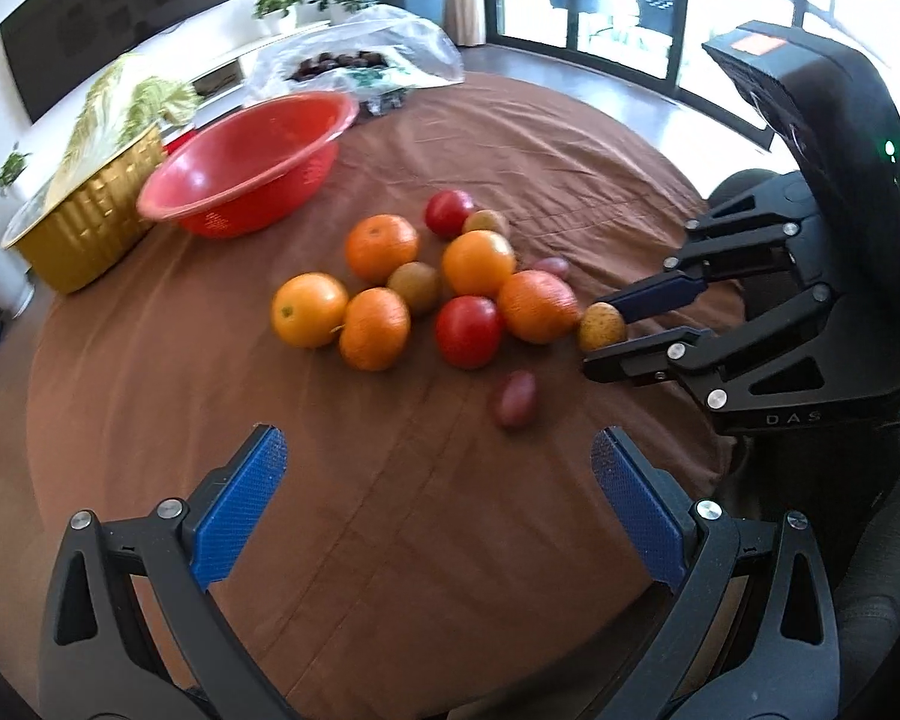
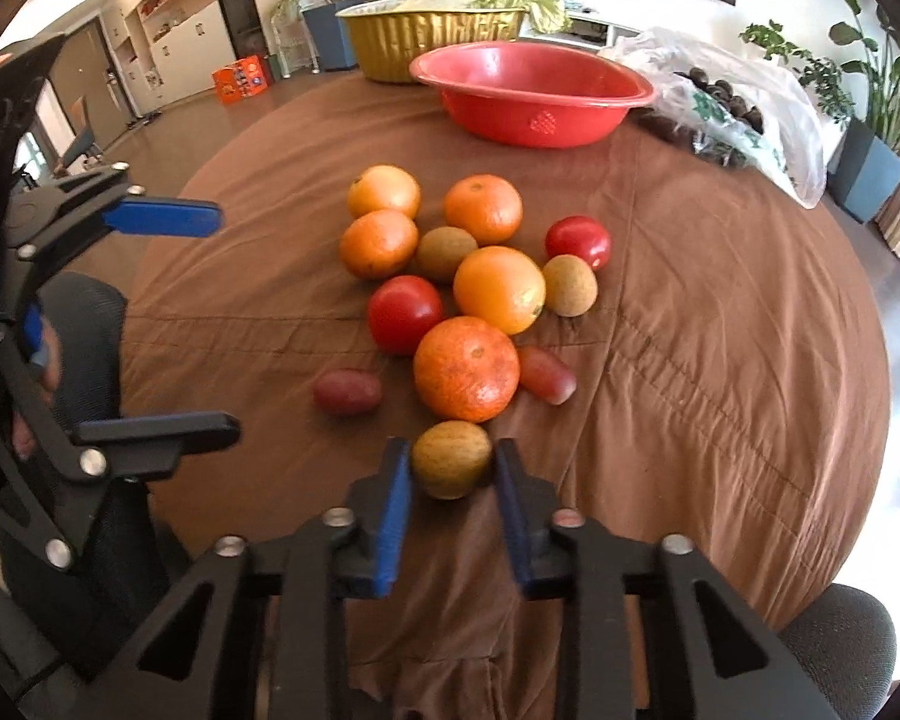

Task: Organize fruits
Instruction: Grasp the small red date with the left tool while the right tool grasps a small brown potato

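1. Round table under a brown cloth (image 2: 720, 312): bare cloth lies on every side of the fruit cluster, widest toward the near edge and the right-hand edge of the right wrist view.
2. Gold foil tray (image 2: 426, 39) holding leafy greens, at the far rim; the red bowl (image 2: 534, 90) stands just in front of it, empty, well apart from the fruit.
3. Clear plastic bag (image 2: 744, 96) of dark round items, beside the bowl at the far right edge.
4. Left gripper (image 1: 438, 504): jaws wide apart, nothing between them, poised over bare cloth at the near side of the cluster.
5. Right gripper (image 2: 453, 501): jaws narrow, one blue pad on each side of a small brownish-yellow fruit (image 2: 452, 459) at the near end of the cluster (contact on both pads looks likely, though the right pad's touch is hard to confirm).
6. Oranges, five; the nearest (image 2: 467, 369) lies just behind the gripped fruit.
7. Red tomatoes, two (image 2: 405, 313).
8. Small brownish fruits, three in all, counting the one between the pads.
9. Reddish oval fruits, two (image 2: 347, 391), one on each side of the nearest orange.
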Demonstrator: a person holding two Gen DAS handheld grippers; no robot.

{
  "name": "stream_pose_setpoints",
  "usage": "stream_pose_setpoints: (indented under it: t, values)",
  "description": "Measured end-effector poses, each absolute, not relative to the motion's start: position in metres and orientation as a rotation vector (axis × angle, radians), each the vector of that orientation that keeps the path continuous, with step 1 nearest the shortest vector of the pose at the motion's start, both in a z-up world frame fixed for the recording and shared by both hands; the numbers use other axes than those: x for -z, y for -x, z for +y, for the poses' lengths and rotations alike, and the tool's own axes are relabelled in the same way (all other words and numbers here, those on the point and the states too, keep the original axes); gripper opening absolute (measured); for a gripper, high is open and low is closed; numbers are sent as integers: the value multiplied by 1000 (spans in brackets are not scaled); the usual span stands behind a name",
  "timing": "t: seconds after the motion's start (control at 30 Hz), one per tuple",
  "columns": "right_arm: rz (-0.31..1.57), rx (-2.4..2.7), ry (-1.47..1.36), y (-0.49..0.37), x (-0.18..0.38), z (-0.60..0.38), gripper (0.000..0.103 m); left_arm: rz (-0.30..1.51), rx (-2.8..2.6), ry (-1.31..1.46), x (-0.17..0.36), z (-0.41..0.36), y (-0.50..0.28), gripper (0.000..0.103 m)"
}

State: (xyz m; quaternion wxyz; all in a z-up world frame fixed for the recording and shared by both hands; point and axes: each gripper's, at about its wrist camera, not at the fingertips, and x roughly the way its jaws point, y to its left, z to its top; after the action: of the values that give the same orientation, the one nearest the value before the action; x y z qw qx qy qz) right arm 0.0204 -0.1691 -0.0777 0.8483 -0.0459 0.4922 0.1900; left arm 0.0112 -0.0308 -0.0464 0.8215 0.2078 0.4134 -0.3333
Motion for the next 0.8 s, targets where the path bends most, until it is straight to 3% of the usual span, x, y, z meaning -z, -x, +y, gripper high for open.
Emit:
stream_pose_setpoints:
  t: [0.1,0.2,0.27,0.4,0.53,0.73,0.8]
  values:
    - [1034,-420,52,-20,73,-180,28,886,755,-453,50,-41,-13,92]
    - [1013,-422,-1,-19,65,-197,28,913,796,-451,56,-50,-16,69]
    - [997,-414,-19,-18,60,-206,28,938,817,-448,62,-54,-19,43]
    - [981,-395,-43,-17,55,-217,28,958,815,-444,69,-60,-25,37]
    - [980,-399,-51,-18,57,-218,28,971,830,-469,74,-64,-23,24]
    - [980,-402,-58,-21,58,-219,28,945,828,-509,76,-69,-20,22]
    - [980,-402,-59,-20,58,-219,28,937,834,-515,75,-71,-18,16]
